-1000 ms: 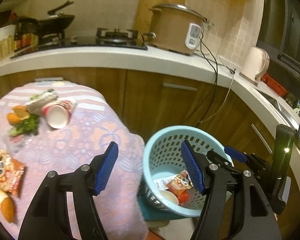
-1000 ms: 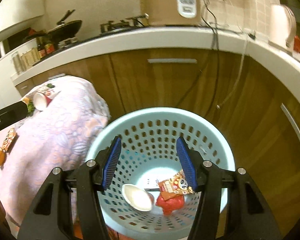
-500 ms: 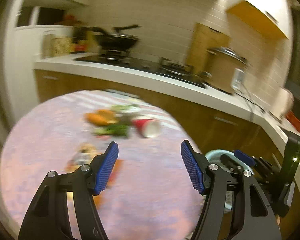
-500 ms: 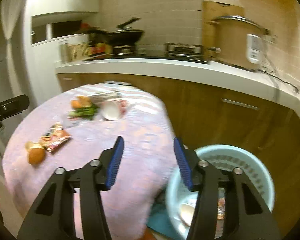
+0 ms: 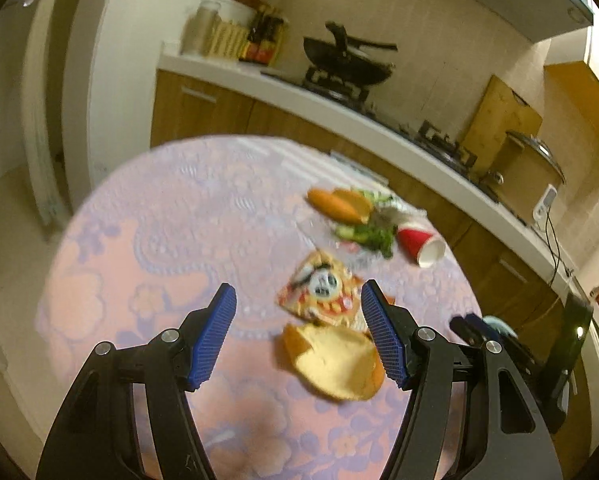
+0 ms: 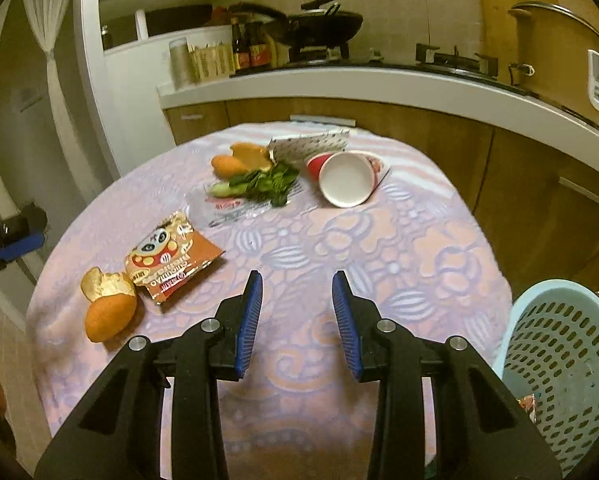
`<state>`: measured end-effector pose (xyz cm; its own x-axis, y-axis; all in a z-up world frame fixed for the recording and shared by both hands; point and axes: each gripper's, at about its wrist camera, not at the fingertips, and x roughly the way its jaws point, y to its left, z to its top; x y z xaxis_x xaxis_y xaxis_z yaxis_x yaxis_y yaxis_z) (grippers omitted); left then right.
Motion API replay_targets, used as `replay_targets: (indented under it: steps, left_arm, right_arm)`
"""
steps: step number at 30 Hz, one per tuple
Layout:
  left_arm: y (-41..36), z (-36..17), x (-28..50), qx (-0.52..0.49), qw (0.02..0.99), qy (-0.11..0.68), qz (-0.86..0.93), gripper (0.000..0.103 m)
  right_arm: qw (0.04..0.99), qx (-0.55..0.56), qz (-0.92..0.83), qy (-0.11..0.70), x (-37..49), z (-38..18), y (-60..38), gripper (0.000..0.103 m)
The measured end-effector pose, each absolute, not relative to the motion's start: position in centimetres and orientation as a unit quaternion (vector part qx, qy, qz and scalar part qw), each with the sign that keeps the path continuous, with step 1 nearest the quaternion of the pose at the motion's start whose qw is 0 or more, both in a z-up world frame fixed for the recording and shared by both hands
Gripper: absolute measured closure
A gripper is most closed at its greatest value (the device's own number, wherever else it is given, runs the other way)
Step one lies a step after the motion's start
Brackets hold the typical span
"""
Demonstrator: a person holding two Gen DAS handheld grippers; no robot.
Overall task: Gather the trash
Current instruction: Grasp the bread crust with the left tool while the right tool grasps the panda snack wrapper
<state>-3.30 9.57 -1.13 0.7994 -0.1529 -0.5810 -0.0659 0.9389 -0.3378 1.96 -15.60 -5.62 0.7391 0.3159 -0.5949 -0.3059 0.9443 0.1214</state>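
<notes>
Trash lies on a round table with a pink flowered cloth [image 6: 399,264]. An orange snack wrapper [image 6: 171,258] and an orange peel [image 6: 107,304] lie at the left; greens [image 6: 259,184], another peel [image 6: 239,160] and a tipped red paper cup [image 6: 347,178] lie at the back. My left gripper [image 5: 299,332] is open and empty, hovering over the peel [image 5: 335,364] and wrapper [image 5: 323,292]. My right gripper [image 6: 297,312] is open and empty above bare cloth. The light blue basket [image 6: 559,360] stands at the right, below the table edge.
A white counter [image 6: 379,80] with wooden cabinets curves behind the table, holding a wok [image 6: 323,24], bottles [image 6: 251,50] and a rice cooker [image 6: 559,52]. A clear plastic wrapper [image 6: 227,208] lies under the greens. A patterned paper [image 6: 307,144] lies at the back.
Both grippers swung left, away from the basket, and now face the table. The left gripper has come close above the peel and wrapper. Both stayed open and empty.
</notes>
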Motion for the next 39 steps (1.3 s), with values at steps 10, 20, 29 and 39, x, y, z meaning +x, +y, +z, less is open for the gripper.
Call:
replay_targets:
  steps: [10,20,29,39]
  left_arm:
    - [5.1,-6.2,-3.8,-0.151,0.910,0.382,-0.053,0.027]
    - [3.6,-7.3,-1.4,-0.104,0.907,0.407,-0.020,0.022]
    - [4.1,-6.8,-0.8,-0.093,0.912,0.398,-0.019,0.065]
    - [7.7,-5.2,-1.8,-0.137,0.923,0.359,-0.003,0.086]
  right_arm:
    - [0.930,0.020,0.159,0.331,2.0,-5.9,-16.9,0.070]
    - [0.928,0.014,0.170,0.331,1.7,-5.3,-16.3,0.070]
    - [0.911,-0.009,0.229,0.344,2.4,-4.3,-13.1,0.070]
    - [0.879,-0.014,0.267,0.394,5.4,-5.1,-8.7,0.043]
